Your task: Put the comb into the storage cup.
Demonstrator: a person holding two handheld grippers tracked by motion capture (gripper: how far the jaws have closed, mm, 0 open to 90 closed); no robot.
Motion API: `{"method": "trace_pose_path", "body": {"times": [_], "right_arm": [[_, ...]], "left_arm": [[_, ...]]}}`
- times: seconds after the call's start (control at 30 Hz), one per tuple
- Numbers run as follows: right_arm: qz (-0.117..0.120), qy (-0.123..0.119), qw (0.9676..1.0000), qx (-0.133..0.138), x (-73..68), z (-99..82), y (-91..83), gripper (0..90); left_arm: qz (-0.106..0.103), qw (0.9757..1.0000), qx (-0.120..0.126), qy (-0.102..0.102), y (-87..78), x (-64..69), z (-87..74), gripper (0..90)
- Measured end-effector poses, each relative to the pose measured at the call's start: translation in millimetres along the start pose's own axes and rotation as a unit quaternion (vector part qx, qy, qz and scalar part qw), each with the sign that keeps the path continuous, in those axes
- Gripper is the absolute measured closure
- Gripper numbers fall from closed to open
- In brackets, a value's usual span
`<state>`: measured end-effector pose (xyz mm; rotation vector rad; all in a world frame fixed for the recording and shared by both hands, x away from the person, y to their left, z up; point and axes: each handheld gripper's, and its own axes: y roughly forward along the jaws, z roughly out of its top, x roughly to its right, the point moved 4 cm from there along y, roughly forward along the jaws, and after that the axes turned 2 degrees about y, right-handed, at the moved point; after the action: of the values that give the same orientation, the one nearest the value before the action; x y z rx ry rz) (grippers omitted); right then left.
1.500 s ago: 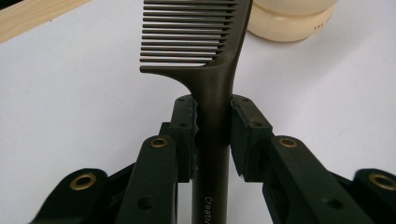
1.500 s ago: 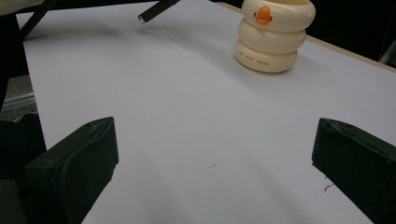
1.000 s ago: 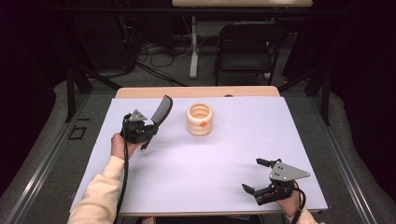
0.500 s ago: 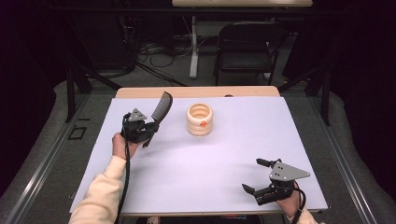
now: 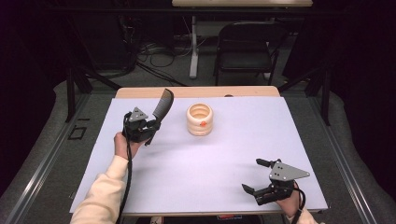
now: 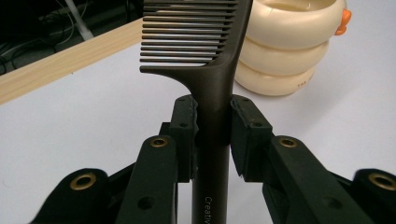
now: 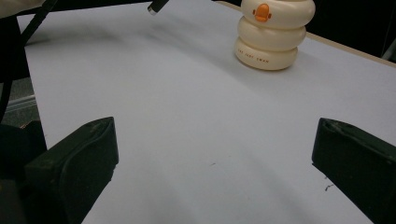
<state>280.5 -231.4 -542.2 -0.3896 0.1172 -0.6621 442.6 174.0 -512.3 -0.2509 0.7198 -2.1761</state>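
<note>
One comb between left gripper jaws

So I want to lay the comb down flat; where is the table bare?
The widest bare stretch lies between the ringed cream holder and the right gripper. The far right, beyond the holder, is free too. Tightest is between the holder and the comb in the left gripper.

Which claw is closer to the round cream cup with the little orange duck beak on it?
Left. The left claw, gripping a dark comb, is just beside the cream cup. The right claw sits open near the table's front edge, far across the white surface from the cup.
</note>
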Motion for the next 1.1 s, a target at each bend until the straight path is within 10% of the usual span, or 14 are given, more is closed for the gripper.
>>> {"method": "trace_pose_path", "body": {"times": [1.1], "right_arm": [[-0.001, 0.003, 1.0000, -0.006, -1.0, -0.7, 2.8, 0.0]], "left_arm": [[-0.006, 0.9991, 0.042, -0.002, -2.1, 7.7, 23.2, 72.4]]}}
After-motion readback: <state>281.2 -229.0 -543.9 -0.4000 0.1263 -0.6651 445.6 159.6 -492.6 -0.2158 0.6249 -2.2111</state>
